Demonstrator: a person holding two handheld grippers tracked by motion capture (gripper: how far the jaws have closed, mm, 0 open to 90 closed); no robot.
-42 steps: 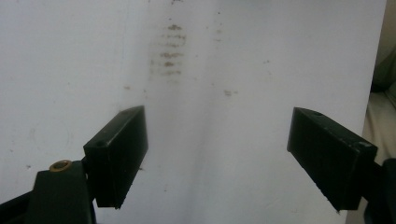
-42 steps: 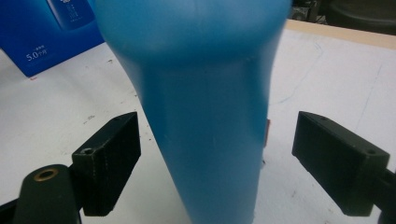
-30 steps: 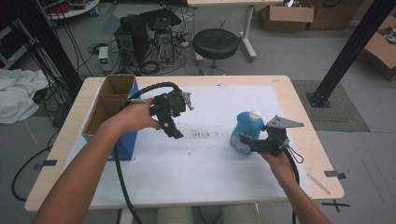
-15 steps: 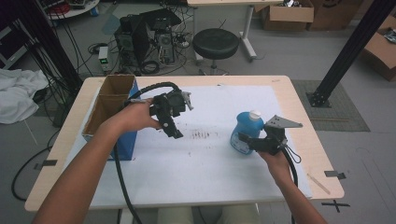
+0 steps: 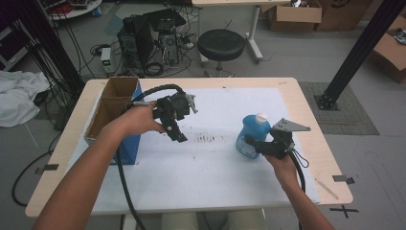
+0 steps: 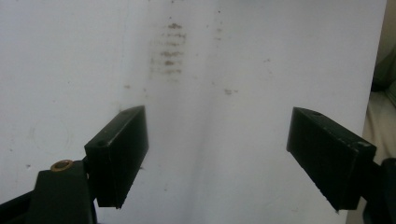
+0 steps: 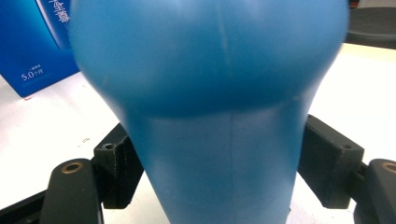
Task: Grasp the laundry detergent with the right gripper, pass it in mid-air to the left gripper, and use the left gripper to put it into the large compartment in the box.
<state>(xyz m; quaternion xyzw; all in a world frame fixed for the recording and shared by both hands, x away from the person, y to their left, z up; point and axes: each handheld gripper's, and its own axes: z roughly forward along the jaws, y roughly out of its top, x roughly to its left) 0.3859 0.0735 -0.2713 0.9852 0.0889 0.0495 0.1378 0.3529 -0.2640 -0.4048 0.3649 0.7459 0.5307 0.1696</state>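
A blue plastic bottle (image 5: 251,135) with a white cap stands upright on the white sheet, right of centre. My right gripper (image 5: 250,145) is shut on it low down. In the right gripper view, the bottle (image 7: 219,93) sits between both jaws, which press on its narrow lower part. My left gripper (image 5: 178,135) hangs above the sheet, left of centre, tilted down and to the right. Its jaws are wide apart with nothing between them. In the left gripper view, my left gripper (image 6: 219,156) has bare white sheet under it.
An open cardboard box with blue sides (image 5: 115,117) stands at the table's left edge, also seen as a blue box (image 7: 37,42). Dark smudges (image 5: 208,139) mark the white sheet (image 5: 206,177) mid-table. A stool, computers and cables sit on the floor beyond.
The right hand and its gripper have edged slightly left at the bottle. The left gripper and the bottle have stayed in place.
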